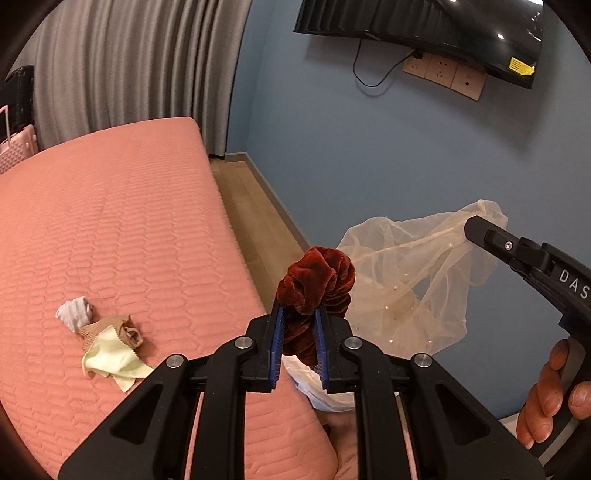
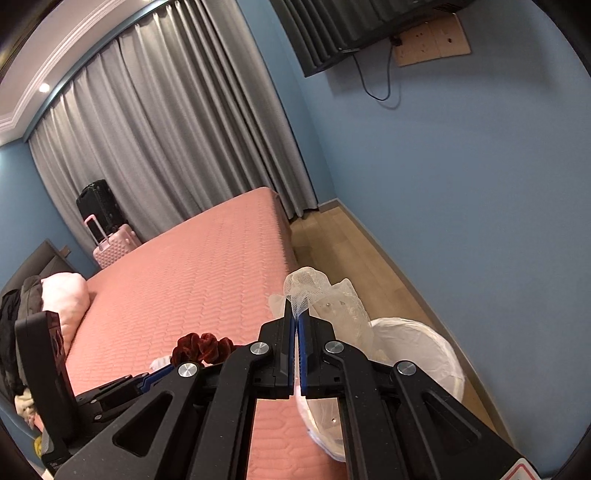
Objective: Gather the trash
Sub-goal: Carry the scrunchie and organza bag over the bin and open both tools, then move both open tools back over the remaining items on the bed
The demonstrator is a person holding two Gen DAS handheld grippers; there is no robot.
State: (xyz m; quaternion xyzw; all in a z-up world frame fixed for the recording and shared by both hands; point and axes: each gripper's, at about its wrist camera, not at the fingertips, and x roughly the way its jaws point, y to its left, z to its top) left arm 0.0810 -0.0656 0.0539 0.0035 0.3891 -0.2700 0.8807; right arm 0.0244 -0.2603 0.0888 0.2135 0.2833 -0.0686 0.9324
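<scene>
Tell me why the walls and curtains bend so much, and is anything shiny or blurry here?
Left wrist view: fisheye lens bows the curtain and bed; ceiling lights glare on the wall television. Right wrist view: same bowing, dark corners, a bright ceiling spotlight; the lined bin looks sharp.

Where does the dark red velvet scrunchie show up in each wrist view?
Left wrist view: the scrunchie sits at centre, clamped in the left gripper.
Right wrist view: the scrunchie is low and left of centre, beside the right gripper, over the pink bed.
Shared landmark: the sheer beaded fabric held by the right gripper.
</scene>
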